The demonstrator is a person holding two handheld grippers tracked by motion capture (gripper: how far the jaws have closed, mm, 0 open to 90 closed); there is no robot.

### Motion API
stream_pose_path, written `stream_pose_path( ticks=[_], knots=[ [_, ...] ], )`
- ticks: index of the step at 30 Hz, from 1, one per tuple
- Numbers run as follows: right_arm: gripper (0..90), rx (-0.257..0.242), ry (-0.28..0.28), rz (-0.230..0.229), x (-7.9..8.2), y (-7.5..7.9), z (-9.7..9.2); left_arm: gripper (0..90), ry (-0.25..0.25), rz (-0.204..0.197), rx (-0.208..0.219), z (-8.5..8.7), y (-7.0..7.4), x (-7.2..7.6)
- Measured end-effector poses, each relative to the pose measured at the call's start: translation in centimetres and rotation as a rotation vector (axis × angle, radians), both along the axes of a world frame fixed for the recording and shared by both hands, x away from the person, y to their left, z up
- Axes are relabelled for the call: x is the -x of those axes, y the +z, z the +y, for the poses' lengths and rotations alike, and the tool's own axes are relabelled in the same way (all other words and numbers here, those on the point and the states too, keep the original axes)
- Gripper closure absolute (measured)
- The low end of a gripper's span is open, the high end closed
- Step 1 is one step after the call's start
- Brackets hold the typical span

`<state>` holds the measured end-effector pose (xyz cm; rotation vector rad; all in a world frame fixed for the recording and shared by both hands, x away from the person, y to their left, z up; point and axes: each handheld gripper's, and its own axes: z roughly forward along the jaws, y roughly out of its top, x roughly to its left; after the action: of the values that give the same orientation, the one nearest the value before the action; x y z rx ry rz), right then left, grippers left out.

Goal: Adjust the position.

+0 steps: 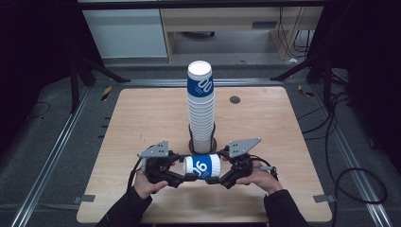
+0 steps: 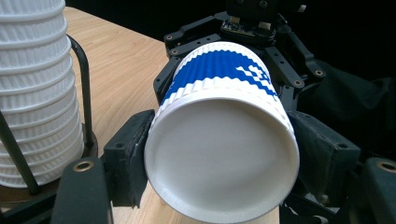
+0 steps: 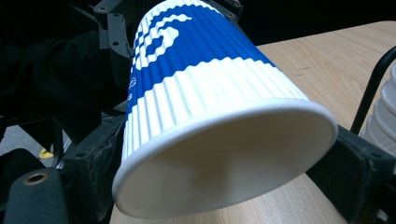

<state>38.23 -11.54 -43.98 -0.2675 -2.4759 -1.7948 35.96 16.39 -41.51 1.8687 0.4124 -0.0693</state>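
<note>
The paper cup (image 1: pixel 202 166) lies level between 2 grippers: left gripper (image 1: pixel 191 177) clamps its base, right gripper (image 1: pixel 213 179) clamps its rim. Light, easily crushed; hold gently.

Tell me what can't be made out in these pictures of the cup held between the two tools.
- Inside of the cup: hidden in the high view by its own side wall.
- Left tool pads: covered by the cup's base in the left gripper view.
- Base of the cup stack: blocked by the held cup in the high view.
</note>
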Motion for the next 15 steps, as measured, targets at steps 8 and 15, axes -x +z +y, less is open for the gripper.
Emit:
stream_pose_path(
  ticks=[8,15],
  knots=[
    [15.3,-0.004,0.0,-0.008,0.0,0.3,-0.2,23.7,0.019,-0.001,-0.012,0.2,0.2,-0.1],
    [15.5,0.013,-0.029,-0.024,-0.2,0.7,-1.0,18.9,0.035,-0.017,-0.033,1.3,0.9,-0.3]
  ],
)
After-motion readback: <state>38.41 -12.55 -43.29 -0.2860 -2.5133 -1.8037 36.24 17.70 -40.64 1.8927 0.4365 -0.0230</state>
